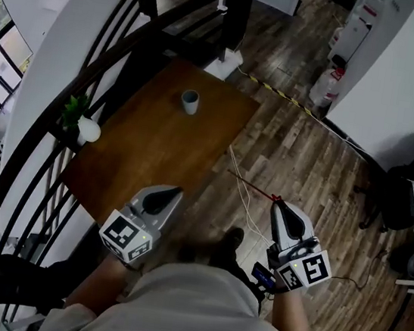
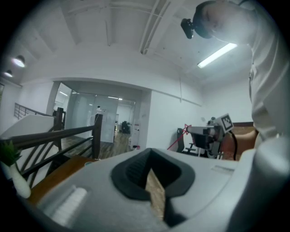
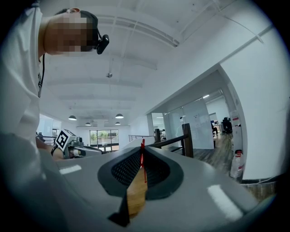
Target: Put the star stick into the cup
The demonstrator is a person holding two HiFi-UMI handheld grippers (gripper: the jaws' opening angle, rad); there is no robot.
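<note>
A small grey cup [image 1: 190,102] stands upright near the far end of the brown wooden table [image 1: 147,156]. The star stick [image 1: 251,185] is a thin red rod. My right gripper [image 1: 279,203] is shut on it over the floor, right of the table, and the rod points up-left. In the right gripper view the red stick [image 3: 142,157] runs between the closed jaws of that gripper [image 3: 141,164]. My left gripper [image 1: 172,191] is shut and holds nothing, hovering over the table's near edge. From the left gripper [image 2: 150,171], the star stick [image 2: 181,134] shows at the right.
A dark stair railing [image 1: 91,68] curves along the table's left side. A plant in a white vase [image 1: 84,127] sits at the table's left edge. A white cable [image 1: 242,196] lies on the wood floor. A black office chair [image 1: 406,189] and water jugs [image 1: 327,86] stand to the right.
</note>
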